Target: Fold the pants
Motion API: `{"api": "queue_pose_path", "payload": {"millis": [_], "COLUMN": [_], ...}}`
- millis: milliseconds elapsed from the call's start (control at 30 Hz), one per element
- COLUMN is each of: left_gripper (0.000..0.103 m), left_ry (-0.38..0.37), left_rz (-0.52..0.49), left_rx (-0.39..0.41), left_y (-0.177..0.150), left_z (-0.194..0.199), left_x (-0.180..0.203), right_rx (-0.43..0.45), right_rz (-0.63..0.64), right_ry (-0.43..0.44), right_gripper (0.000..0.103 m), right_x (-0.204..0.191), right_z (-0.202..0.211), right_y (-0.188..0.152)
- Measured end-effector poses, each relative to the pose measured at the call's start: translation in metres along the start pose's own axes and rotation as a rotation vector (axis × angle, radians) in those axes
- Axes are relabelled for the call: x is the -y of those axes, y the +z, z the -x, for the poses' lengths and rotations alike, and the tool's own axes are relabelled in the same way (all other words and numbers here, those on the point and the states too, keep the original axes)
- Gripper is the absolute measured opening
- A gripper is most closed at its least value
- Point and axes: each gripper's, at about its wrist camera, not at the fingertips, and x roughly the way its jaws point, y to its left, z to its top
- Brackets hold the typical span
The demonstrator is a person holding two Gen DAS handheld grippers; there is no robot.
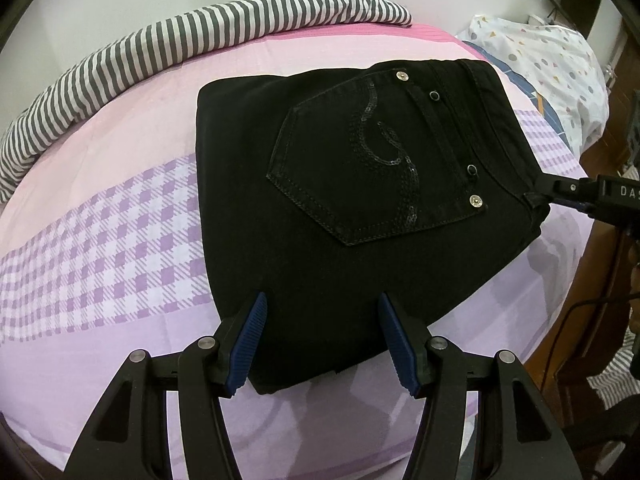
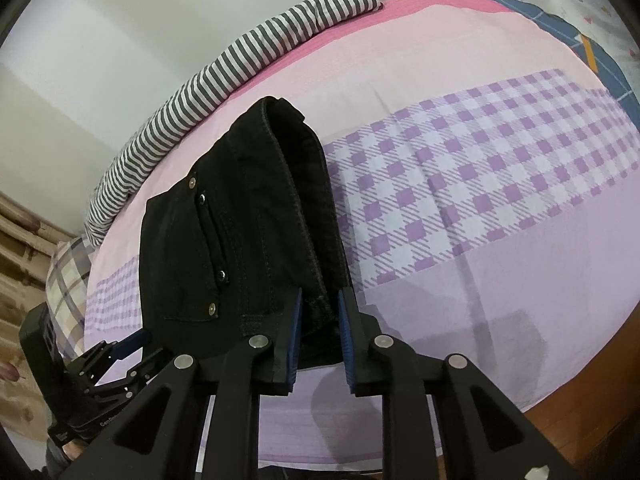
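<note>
Lying folded on the bed is one pair of black pants, back pocket up with four metal studs. Beside the pants' near edge, the left gripper hovers, spread wide. At their waistband end, the right gripper pinches the fabric. One striped cloth lies beyond the pants.
</note>
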Motion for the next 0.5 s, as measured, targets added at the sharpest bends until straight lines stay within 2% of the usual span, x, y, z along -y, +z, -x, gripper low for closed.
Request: {"api": "queue_pose_path", "payload": {"millis": [133, 300, 500], "left_gripper": [0.059, 0.059, 0.059], "left_ry": [0.007, 0.008, 0.008], "left_rz": [-0.008, -0.011, -0.015], "left_rx": [0.003, 0.005, 0.009], "left_y": [-0.001, -0.001, -0.002], "left_z": [0.000, 0.000, 0.001], "left_x": [0.002, 0.002, 0.003], "right_rx": [0.000, 0.048, 0.081], "right_rz": [0.005, 0.029, 0.101], "right_ry": [0.006, 0.005, 0.009], "right_gripper": [0.019, 0.019, 0.019], "right_x": [-0.004, -0.014, -0.040], "right_z": [0.004, 0.016, 0.017], "right_y": [0.007, 0.019, 0.038]}}
